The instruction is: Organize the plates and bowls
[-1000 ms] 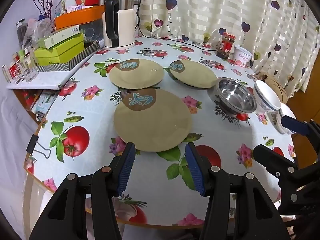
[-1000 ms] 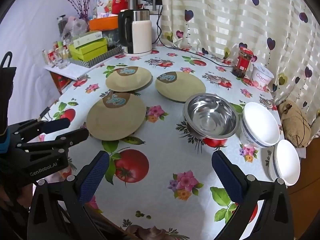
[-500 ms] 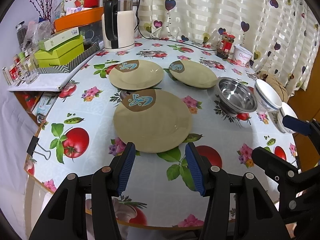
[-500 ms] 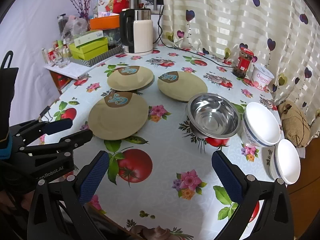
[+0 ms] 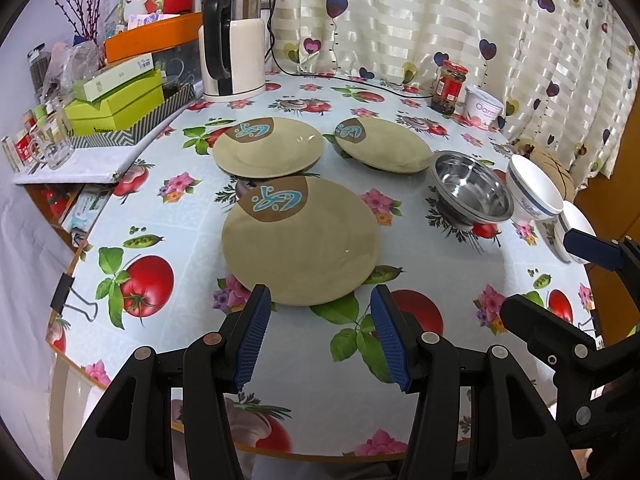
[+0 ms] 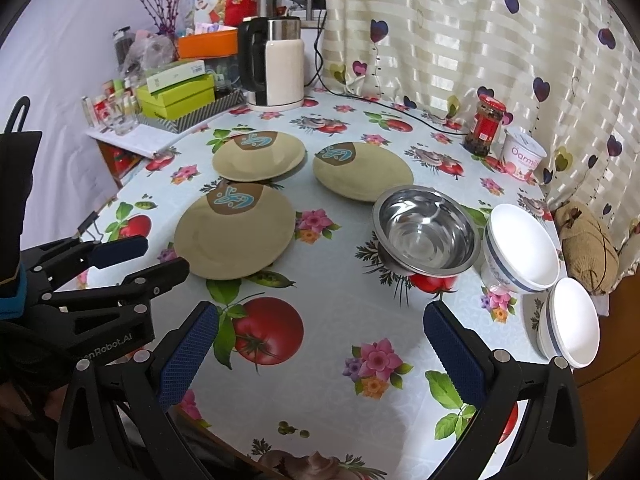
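Observation:
Three tan plates lie apart on the table: a near one (image 5: 300, 240) (image 6: 236, 232), a far left one (image 5: 268, 148) (image 6: 258, 156) and a far right one (image 5: 382, 144) (image 6: 362, 170). A steel bowl (image 5: 472, 188) (image 6: 426, 234) stands to their right, then a white bowl (image 5: 534, 192) (image 6: 520, 254) and a second white bowl (image 6: 572, 322) by the table's right edge. My left gripper (image 5: 320, 308) is open and empty, just short of the near plate. My right gripper (image 6: 322, 320) is wide open and empty, in front of the steel bowl.
An electric kettle (image 5: 234, 48) with its cord, stacked green boxes (image 5: 116, 104), a red-lidded jar (image 5: 450, 86) and a yoghurt tub (image 5: 482, 106) line the back. Glasses (image 5: 48, 140) stand on a side shelf at left. A binder clip (image 5: 68, 300) grips the table's near-left edge.
Both grippers have crept slightly forward towards the table; the plates and bowls have not moved and the jaws stay open.

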`<state>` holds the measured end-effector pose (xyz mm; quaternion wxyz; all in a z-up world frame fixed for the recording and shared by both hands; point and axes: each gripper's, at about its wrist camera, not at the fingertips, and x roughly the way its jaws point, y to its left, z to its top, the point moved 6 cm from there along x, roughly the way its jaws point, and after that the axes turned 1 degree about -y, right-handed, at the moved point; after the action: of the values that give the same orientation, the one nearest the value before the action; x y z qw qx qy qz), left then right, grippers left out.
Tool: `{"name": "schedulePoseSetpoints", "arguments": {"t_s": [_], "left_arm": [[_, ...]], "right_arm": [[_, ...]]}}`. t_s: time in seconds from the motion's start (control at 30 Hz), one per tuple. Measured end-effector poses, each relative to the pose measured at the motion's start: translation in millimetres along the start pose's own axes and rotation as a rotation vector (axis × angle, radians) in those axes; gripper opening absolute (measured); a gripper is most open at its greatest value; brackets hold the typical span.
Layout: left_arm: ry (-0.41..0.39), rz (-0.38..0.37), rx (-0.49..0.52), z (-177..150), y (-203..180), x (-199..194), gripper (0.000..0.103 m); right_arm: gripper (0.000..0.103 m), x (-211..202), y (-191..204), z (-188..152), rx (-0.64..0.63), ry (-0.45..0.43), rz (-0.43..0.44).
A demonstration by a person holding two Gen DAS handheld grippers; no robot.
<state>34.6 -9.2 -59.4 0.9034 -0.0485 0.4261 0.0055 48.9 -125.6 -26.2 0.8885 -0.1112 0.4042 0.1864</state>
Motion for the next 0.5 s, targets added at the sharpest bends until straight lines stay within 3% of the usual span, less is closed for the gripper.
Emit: {"name": "schedulePoseSetpoints", "arguments": {"t_s": [0.5], "left_arm": [[-0.003,-0.008,-0.002,2.1,2.5,1.5,0.053]], "right_arm": [[0.103,-0.1,1.0,2.8,-0.001,0.002,0.001]]}}
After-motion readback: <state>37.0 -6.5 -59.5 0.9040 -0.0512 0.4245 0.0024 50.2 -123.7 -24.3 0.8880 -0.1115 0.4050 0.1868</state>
